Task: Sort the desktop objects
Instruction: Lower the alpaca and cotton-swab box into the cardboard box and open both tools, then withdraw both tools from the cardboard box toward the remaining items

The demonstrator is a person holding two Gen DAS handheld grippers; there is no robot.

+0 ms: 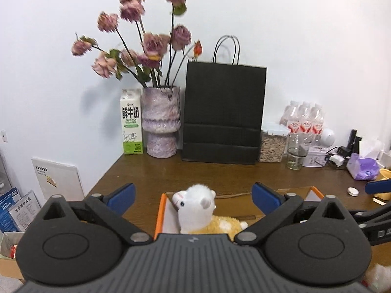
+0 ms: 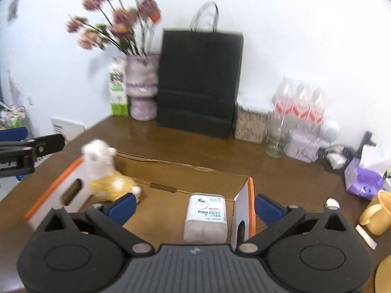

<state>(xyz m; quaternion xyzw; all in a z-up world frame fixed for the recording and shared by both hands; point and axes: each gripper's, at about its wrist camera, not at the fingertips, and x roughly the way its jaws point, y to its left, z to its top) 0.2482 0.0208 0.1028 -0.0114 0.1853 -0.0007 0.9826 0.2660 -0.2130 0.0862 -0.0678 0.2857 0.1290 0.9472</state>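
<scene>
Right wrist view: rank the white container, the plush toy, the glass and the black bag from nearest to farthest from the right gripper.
1. White container, in the box, just ahead between the open fingers of the right gripper.
2. Plush toy, at the box's left end.
3. Glass, back right.
4. Black bag, against the wall, centre.

Right wrist view is blurred; the plush toy (image 1: pixel 202 210) sits partly hidden behind the left tool (image 1: pixel 193 196).
</scene>
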